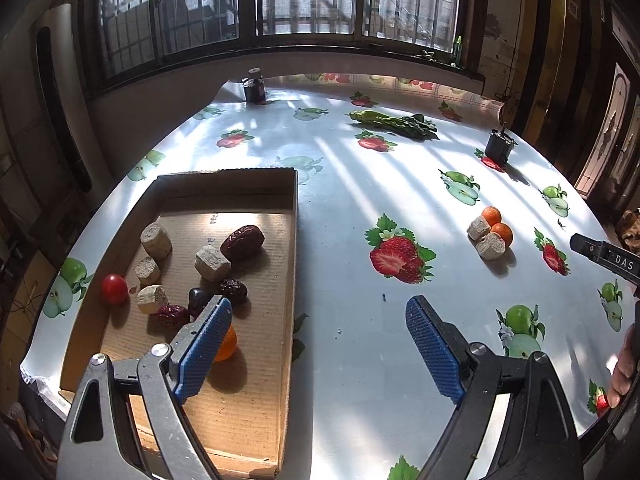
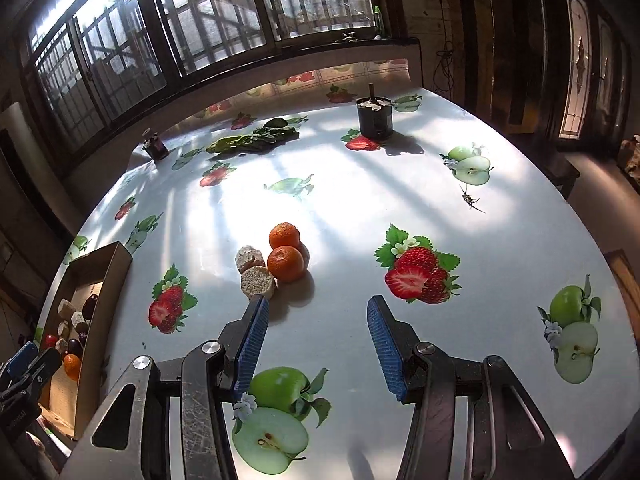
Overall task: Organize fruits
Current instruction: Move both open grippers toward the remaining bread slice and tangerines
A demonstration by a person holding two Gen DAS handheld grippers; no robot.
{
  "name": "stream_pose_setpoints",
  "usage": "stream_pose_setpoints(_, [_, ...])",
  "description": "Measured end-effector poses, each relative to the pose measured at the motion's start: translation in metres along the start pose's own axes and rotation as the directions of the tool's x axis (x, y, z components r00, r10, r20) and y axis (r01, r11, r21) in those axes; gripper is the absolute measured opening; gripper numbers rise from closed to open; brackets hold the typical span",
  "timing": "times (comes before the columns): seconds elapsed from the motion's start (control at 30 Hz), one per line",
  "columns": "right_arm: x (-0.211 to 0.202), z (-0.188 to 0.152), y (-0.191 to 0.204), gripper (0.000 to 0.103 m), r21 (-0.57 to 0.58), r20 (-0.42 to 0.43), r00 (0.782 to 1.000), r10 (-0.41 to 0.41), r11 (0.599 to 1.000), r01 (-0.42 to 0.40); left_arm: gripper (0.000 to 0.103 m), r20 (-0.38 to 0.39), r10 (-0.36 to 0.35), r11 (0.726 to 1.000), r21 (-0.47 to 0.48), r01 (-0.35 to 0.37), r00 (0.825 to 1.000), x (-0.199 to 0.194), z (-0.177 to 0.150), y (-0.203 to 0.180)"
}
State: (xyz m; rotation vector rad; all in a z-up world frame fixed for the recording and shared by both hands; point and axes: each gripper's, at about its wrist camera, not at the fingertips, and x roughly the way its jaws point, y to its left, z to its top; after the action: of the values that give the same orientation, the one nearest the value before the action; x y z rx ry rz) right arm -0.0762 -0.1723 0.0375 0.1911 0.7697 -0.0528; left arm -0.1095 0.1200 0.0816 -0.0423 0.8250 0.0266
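A cardboard box lies at the table's left and holds several beige chunks, dark dates, a red tomato and an orange. My left gripper is open and empty, its left finger over the box beside the orange. On the table, two oranges and two beige chunks sit together; they also show in the left wrist view. My right gripper is open and empty, just in front of them. The box is far left.
Green leafy vegetables lie at the back of the fruit-printed tablecloth. A dark cup stands at back right and a small dark jar at back left. An insect sits on the cloth. Barred windows are behind.
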Motion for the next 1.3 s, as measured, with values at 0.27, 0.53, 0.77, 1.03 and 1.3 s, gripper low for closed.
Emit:
stream_pose_setpoints(0.27, [0.024,0.011,-0.009,0.055,0.041,-0.063,0.996,0.057,0.998,-0.055,0.089,-0.021,0.002,0.997,0.076,0.0,1.0,0.011,-0.004,-0.026])
stream_pose_setpoints(0.53, [0.072,0.004,0.048,0.055,-0.035,-0.172,0.967,0.188,0.98,-0.197,0.089,-0.021,0.003,1.0,0.019,-0.002,1.0,0.009,-0.004,-0.008])
stream_pose_setpoints(0.77, [0.1,0.003,0.086,0.056,-0.03,-0.226,0.931,0.288,0.953,-0.302,0.089,-0.019,-0.01,1.0,-0.007,0.01,1.0,0.004,-0.008,0.007])
stream_pose_setpoints(1.03, [0.056,0.008,0.075,0.056,-0.063,-0.139,0.933,0.333,0.937,-0.344,0.089,-0.016,-0.024,1.0,-0.016,0.023,1.0,0.003,-0.008,0.013])
stream_pose_setpoints(1.3, [0.076,0.024,0.031,0.055,-0.05,-0.12,0.986,0.114,0.991,-0.12,0.088,-0.04,-0.126,0.991,0.031,0.127,0.991,0.008,0.008,-0.021])
